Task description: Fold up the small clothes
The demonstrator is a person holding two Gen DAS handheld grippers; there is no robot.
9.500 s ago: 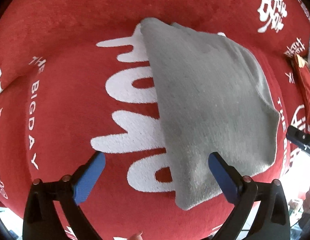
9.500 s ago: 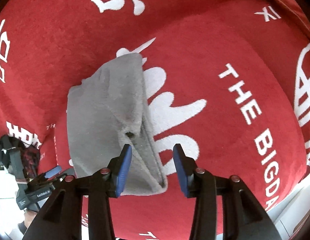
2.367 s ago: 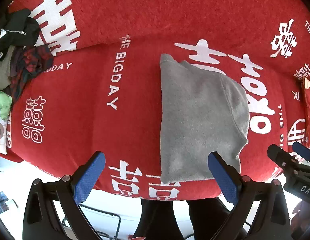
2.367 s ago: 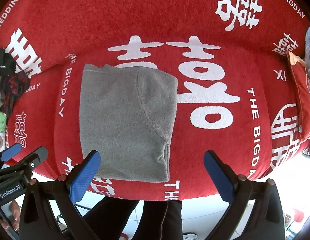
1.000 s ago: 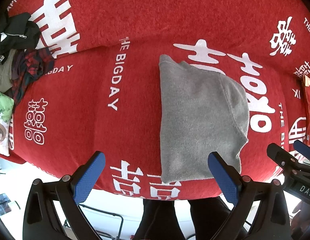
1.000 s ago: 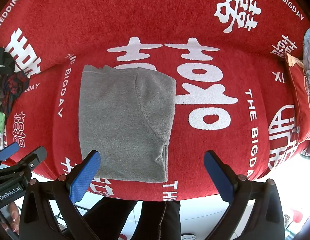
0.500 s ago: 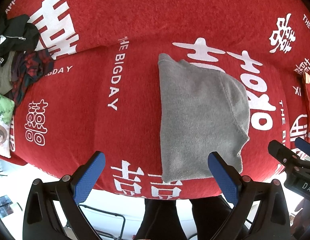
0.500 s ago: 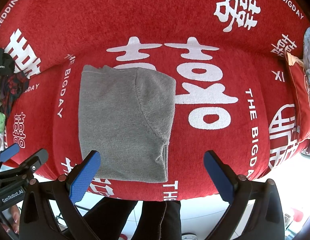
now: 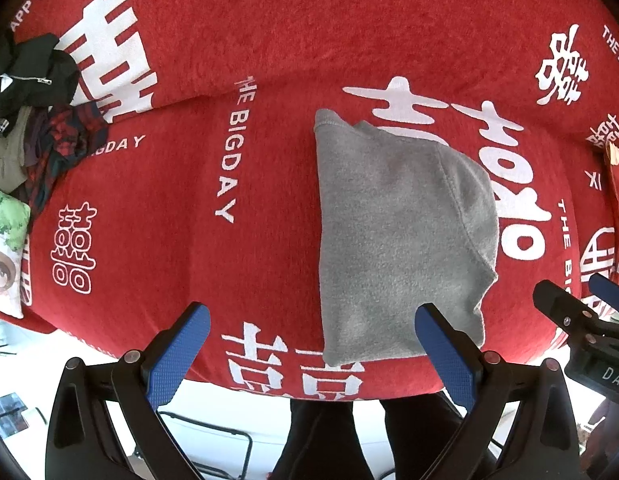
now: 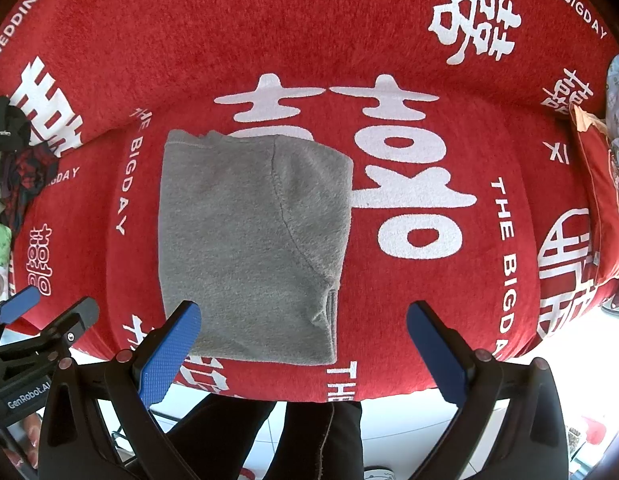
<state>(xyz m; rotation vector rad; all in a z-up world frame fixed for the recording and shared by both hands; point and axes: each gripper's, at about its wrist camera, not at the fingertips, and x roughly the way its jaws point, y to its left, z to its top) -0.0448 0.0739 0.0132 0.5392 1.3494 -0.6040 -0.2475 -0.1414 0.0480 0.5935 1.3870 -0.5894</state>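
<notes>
A grey fleece garment [image 9: 393, 236] lies folded into a flat rectangle on the red sofa seat [image 9: 181, 216], its near edge close to the seat's front edge. In the right wrist view the same grey garment [image 10: 249, 240] sits left of centre on the sofa seat [image 10: 429, 300]. My left gripper [image 9: 313, 344] hovers open above the seat's front edge, holding nothing. My right gripper [image 10: 305, 340] is also open and empty, held back from the garment. The right gripper's tip [image 9: 569, 320] shows at the left view's right edge.
A heap of dark and plaid clothes [image 9: 37, 120] lies at the sofa's left end, with a green printed cushion [image 9: 5, 240] below it. A red cushion [image 10: 605, 200] sits at the right end. The person's dark trouser legs [image 10: 277, 432] stand before the sofa.
Since 9.5 s ago both grippers pulled back from the garment and the right one opened wide. Over the last second nothing has visibly moved.
</notes>
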